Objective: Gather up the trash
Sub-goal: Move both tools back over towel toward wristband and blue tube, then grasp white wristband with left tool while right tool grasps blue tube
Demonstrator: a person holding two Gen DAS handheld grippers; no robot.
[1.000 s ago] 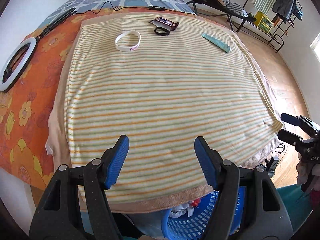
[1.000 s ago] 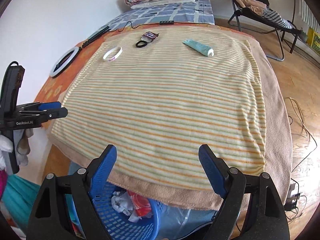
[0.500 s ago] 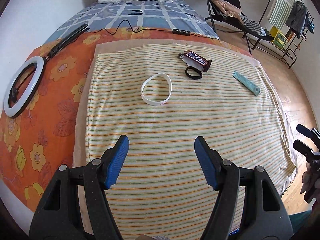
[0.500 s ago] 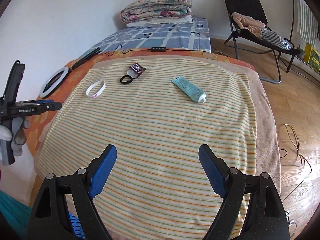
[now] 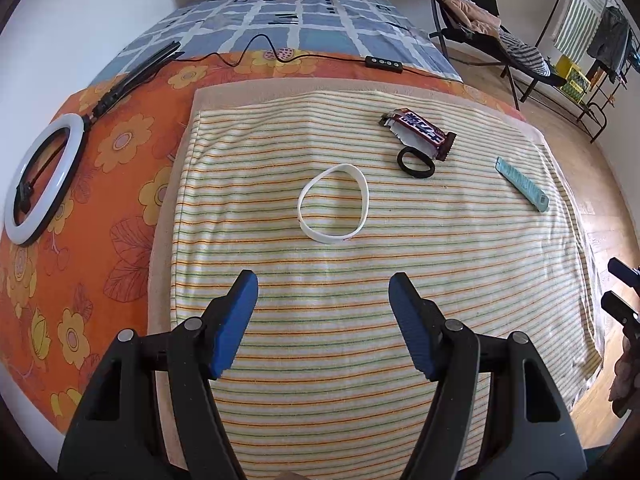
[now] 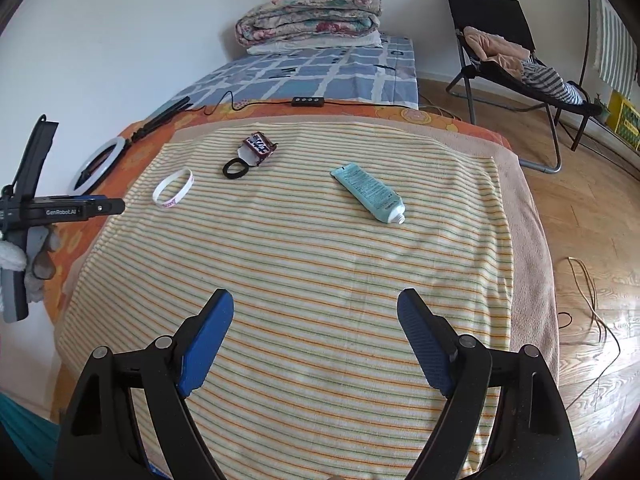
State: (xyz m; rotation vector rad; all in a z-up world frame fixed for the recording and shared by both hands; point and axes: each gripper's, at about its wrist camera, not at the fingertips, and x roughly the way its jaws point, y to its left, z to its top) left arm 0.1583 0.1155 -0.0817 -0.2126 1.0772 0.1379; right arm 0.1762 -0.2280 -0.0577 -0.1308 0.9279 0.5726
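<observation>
Four small items lie on the striped towel (image 5: 320, 280) spread over the bed, all in the upper half of both frames.

Candy wrapper (image 5: 420, 133): torn open, dark with white inner foil; upper right of centre in the left wrist view, upper left of centre in the right wrist view (image 6: 258, 148). Its lower edge touches a black hair tie (image 5: 416, 164), which lies flat just below it.

White wristband (image 5: 333, 203): standing on its edge as a loop, centre of the left wrist view, directly ahead of the left claw (image 5: 323, 320). Apart from the hair tie.

Teal tube (image 6: 368, 193): lies flat, diagonal, cap end toward the lower right; above centre in the right wrist view, well apart from the other three items. Seen at the right of the left wrist view, foreshortened.

Left claw: blue pads spread wide, nothing between them, over the near part of the towel. Right claw (image 6: 316, 338): likewise spread, holding nothing, over the towel's lower middle.

Surroundings: orange flowered sheet (image 5: 80, 200) under the towel; ring light (image 5: 38, 184) at the left edge of the left wrist view, with its cable remote (image 5: 384, 63) near the top. Folded quilt (image 6: 308, 14) at upper centre, folding chair (image 6: 504, 40) at upper right of the right wrist view.
</observation>
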